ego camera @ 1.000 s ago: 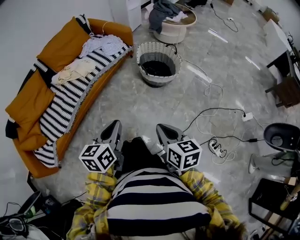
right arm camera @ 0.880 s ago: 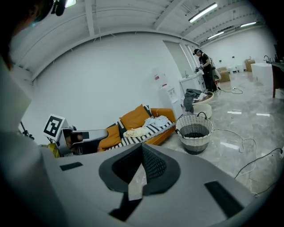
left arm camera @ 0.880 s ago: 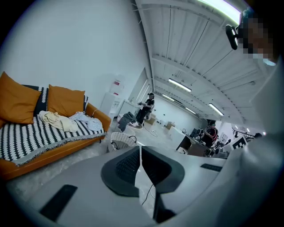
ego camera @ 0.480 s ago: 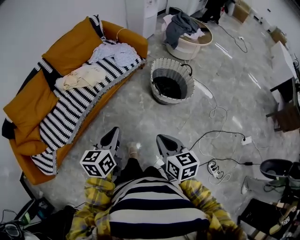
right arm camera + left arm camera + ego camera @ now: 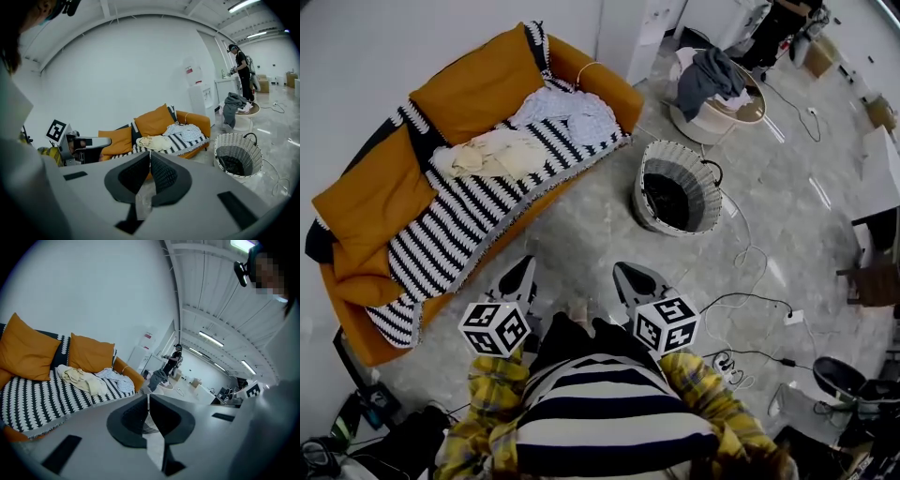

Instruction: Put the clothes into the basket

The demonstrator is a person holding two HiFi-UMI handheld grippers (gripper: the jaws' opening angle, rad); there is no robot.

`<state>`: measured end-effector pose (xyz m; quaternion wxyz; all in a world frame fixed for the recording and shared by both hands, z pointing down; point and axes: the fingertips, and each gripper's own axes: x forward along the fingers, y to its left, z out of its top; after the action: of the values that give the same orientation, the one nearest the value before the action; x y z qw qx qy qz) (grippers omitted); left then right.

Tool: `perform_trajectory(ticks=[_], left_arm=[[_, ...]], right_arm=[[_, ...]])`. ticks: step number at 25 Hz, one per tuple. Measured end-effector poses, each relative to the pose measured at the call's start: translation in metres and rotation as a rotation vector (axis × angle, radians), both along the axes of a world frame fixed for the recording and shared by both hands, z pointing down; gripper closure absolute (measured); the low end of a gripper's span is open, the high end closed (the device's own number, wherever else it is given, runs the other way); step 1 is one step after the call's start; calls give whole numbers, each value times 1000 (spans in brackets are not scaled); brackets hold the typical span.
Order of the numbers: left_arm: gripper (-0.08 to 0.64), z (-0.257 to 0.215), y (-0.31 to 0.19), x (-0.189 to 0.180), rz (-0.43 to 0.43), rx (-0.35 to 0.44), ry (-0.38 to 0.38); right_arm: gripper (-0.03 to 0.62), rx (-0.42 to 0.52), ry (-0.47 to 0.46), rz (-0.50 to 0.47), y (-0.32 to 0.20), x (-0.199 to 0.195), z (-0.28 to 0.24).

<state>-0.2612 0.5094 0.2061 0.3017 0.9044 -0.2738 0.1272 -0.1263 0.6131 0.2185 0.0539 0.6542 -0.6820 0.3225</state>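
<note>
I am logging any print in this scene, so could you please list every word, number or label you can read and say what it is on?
No text here is readable.
Red-and-white label on the white unit by the wall: too small to read.
Marker cubes: black-and-white square patterns only, no letters or numbers.

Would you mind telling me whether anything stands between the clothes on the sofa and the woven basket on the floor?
Nothing visible does. The cream garment and pale patterned garment lie on the sofa, and only bare floor separates it from the woven basket. The cables trail on the basket's other side.
</note>
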Motion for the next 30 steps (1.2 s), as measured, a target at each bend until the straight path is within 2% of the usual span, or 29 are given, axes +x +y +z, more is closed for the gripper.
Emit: perform_trajectory(ticks=[10,15,23,27,30], left_arm=[[535,6,-61,-34,-125,15,-20],[534,16,-88,-47,-212,-2,-34],[535,27,-144,-49,-357,-6,-62],[534,26,-180,-42,-376,13,-105],[535,31,-204,-35,-425,-3,-92]], right_arm=[[575,-19,-24,-105,-78,-6,9],[575,-13,-11,-205,-133,-12,13],[574,-35,10,-372,-215,-4,33],[574,-39,49,-459,-265,0,37],[574,-57,64,-536,-296,4,47]])
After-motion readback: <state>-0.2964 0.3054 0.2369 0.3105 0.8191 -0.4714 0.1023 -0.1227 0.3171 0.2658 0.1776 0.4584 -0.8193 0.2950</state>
